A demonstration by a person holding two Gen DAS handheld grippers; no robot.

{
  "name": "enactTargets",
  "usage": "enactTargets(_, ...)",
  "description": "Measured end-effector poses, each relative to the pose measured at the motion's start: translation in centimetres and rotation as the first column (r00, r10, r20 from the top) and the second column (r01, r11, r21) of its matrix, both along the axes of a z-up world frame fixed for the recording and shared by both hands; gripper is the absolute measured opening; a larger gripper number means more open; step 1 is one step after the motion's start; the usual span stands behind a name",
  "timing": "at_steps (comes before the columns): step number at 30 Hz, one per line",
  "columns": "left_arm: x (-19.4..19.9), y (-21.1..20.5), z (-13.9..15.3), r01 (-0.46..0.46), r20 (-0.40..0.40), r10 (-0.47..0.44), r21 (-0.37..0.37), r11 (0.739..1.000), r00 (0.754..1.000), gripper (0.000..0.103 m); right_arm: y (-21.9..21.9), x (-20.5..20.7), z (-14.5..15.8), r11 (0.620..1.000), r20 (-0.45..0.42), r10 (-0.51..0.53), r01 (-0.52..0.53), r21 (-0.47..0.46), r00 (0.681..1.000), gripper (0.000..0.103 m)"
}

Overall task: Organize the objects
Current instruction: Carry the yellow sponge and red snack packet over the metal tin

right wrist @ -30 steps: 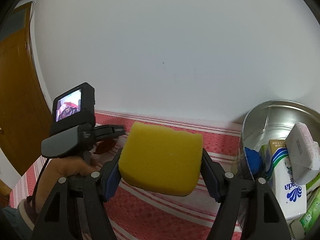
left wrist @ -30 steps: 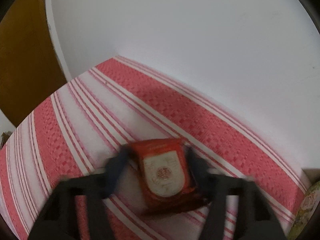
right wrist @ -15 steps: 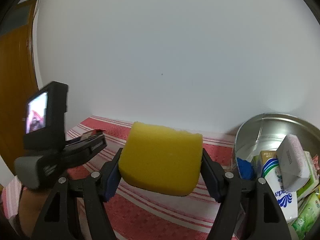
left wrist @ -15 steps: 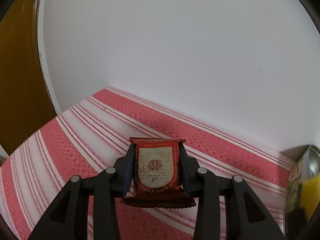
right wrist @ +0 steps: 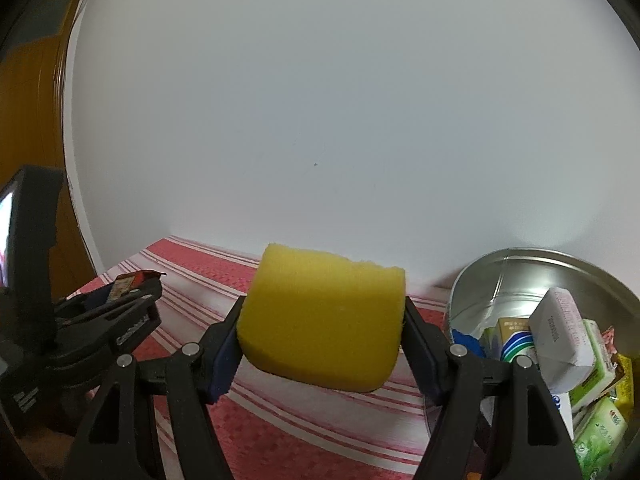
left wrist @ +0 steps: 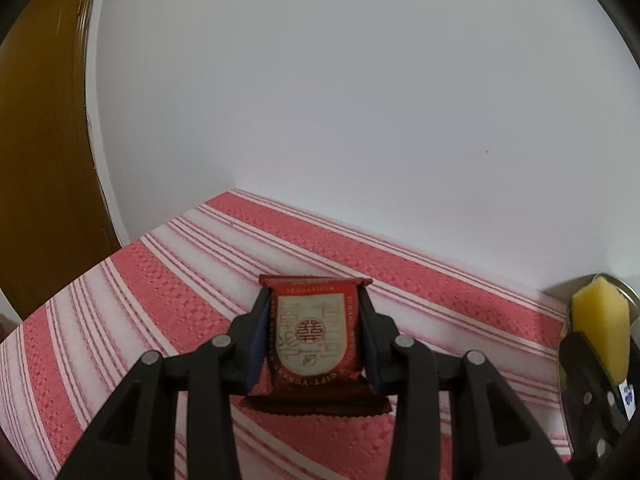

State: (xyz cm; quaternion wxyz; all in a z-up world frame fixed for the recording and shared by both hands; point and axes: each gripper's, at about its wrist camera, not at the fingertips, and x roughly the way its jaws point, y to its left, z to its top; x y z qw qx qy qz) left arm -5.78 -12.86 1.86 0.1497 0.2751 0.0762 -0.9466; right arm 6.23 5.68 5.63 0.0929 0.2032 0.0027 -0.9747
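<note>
My left gripper [left wrist: 312, 340] is shut on a red snack packet [left wrist: 314, 334] with a cream label, held above the red-and-white striped tablecloth [left wrist: 160, 300]. My right gripper [right wrist: 322, 340] is shut on a yellow sponge [right wrist: 322, 320], held in the air left of a metal tub [right wrist: 520, 276]. The sponge also shows in the left wrist view [left wrist: 600, 328] at the right edge. The left gripper with the packet [right wrist: 128, 282] shows at the left of the right wrist view.
The metal tub holds several packets: a white box [right wrist: 560, 332], a blue-and-white tissue pack [right wrist: 516, 340], green packs [right wrist: 596, 436]. A white wall [left wrist: 360, 120] stands behind the table. A brown door [left wrist: 40, 160] is at the left.
The left gripper closed on the red packet and lifted it off the cloth, turning right. The right gripper with the sponge rose slightly and drew nearer the tub.
</note>
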Motion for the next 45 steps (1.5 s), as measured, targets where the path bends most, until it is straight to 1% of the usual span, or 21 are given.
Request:
enactTargets(5, 0.1, -0.2, -0.3, 0.011, 0.009, -0.011, 0.019, 1.0, 1.0, 0.039, 0.7, 0.0, -0.2, 1.0, -0.012, -0.024, 0.024, 0.018, 1.0, 0.073)
enactTargets(10, -0.3, -0.4, -0.4, 0.034, -0.001, -0.034, 0.008, 0.999, 0.999, 0.039, 1.8, 0.5, -0.3, 0.998, -0.014, -0.052, 0.052, 0.02, 0.999, 0.073)
enactTargets(13, -0.3, -0.4, -0.5, 0.047, 0.001, -0.047, 0.008, 0.999, 0.999, 0.039, 1.2, 2.0, 0.1, 0.998, -0.016, -0.06, 0.061, 0.026, 0.998, 0.073)
enactTargets(16, -0.3, -0.7, -0.6, 0.053, 0.006, -0.053, 0.01, 0.999, 0.999, 0.039, 0.6, 2.0, 0.1, 0.997, -0.023, -0.064, 0.065, 0.04, 0.998, 0.073)
enactTargets(20, -0.2, -0.4, -1.0, 0.063, 0.019, -0.063, 0.012, 0.998, 0.998, 0.039, 0.3, 2.3, 0.0, 0.997, -0.03, -0.057, 0.059, 0.057, 0.998, 0.073)
enactTargets(23, -0.3, -0.4, -1.4, 0.075, 0.034, -0.076, 0.04, 0.996, 0.997, 0.039, 0.4, 2.6, -0.1, 0.997, -0.034, -0.055, 0.057, 0.06, 0.998, 0.073)
enactTargets(29, -0.1, -0.3, -1.5, 0.106, 0.022, -0.108, 0.059, 0.993, 0.994, 0.039, 0.9, 3.3, -0.4, 0.997, -0.027, -0.046, 0.047, 0.057, 0.999, 0.073)
enactTargets(31, -0.3, -0.3, -1.5, 0.106, 0.025, -0.108, 0.048, 0.993, 0.994, 0.039, 1.0, 3.1, -0.3, 0.998, -0.024, -0.038, 0.039, 0.054, 0.999, 0.073)
enactTargets(35, -0.4, -0.4, -1.3, 0.12, 0.014, -0.121, 0.06, 0.991, 0.993, 0.039, 1.1, 2.9, -0.1, 0.999, -0.014, -0.017, 0.018, 0.033, 1.0, 0.073)
enactTargets(38, -0.6, -0.3, -1.2, 0.124, 0.019, -0.125, 0.052, 0.991, 0.992, 0.039, 1.3, 2.8, 0.0, 1.0, -0.022, -0.014, 0.014, 0.016, 1.0, 0.073)
enactTargets(45, -0.7, 0.1, -0.8, 0.131, 0.019, -0.131, 0.03, 0.991, 0.991, 0.039, 1.0, 1.8, -0.4, 1.0, -0.003, 0.007, -0.007, 0.021, 1.0, 0.073)
